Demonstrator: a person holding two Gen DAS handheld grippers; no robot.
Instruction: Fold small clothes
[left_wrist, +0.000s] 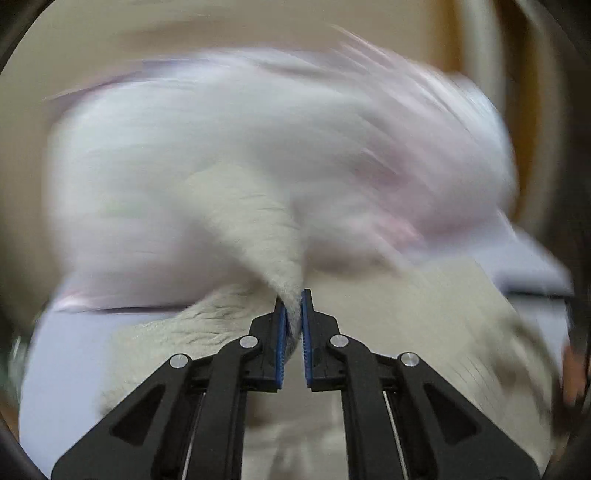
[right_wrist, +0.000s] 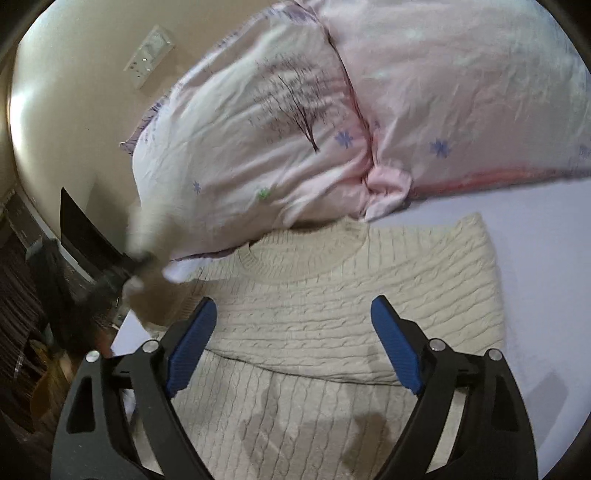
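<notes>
The left gripper (left_wrist: 293, 314) has its jaws shut tight on a pinch of the cream sweater (left_wrist: 258, 229), most likely a sleeve. That piece stretches up and away from the jaws, and everything around it is blurry. The right gripper (right_wrist: 293, 332) has its jaws wide open and holds nothing. It hangs just above the sweater (right_wrist: 351, 295), which lies flat on the bed (right_wrist: 546, 240) right under and ahead of it, collar pointing toward the pink pillows (right_wrist: 295, 129). The held sleeve is off to the left, so I think it needs to swing right, across the sweater's body. The left gripper is the one to do that.
</notes>
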